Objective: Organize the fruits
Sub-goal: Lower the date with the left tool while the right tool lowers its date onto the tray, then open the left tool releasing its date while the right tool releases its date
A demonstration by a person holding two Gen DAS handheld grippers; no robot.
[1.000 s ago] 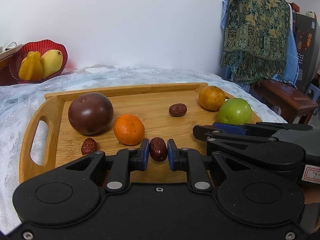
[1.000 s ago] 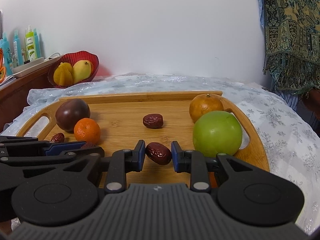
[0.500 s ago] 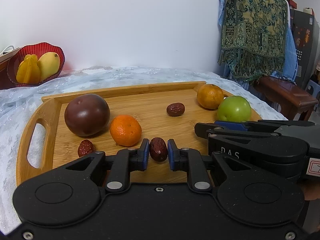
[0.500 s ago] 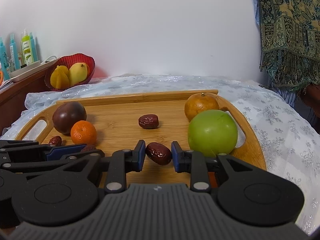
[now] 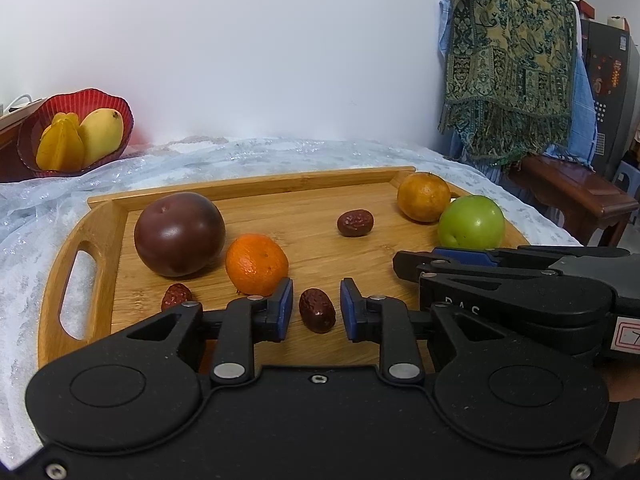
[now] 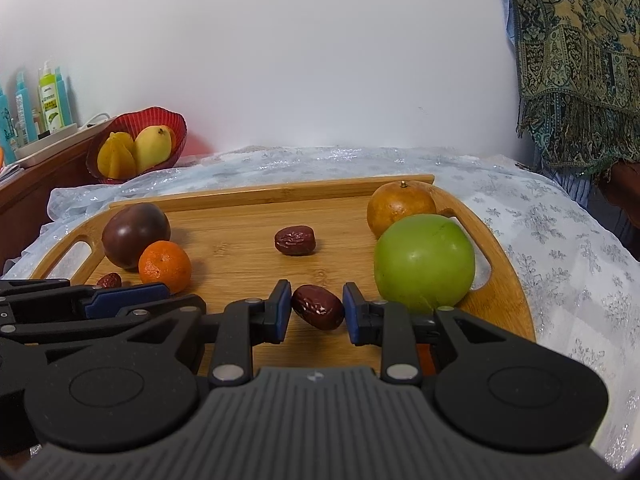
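My left gripper (image 5: 312, 309) sits low over the near edge of the wooden tray (image 5: 96, 224), its jaws opening, with a red date (image 5: 317, 310) lying on the wood between the blue pads (image 5: 285, 307) and a clear gap on either side of it; my right gripper (image 6: 314, 307) is close beside it on the right, its pads drawn in on a second date (image 6: 318, 306), the left one touching the fruit's end and the right one just at the other, so I read it as clamped on that date; on the left part of the tray a dark plum (image 5: 179, 233) rests just beside a small mandarin (image 5: 256, 264), with another date (image 5: 176, 297) near them toward me; a wrinkled date (image 6: 295, 240) lies alone mid-tray; at the far right an orange (image 6: 400, 206) sits just behind a green apple (image 6: 425, 262); the tray stands on a pale glittery cloth (image 6: 560, 232); far left, off the tray, a red bowl (image 5: 102, 98) holds a starfruit (image 5: 60, 148) and a mango (image 5: 101, 135); a patterned shawl (image 5: 508, 60) hangs at the far right.
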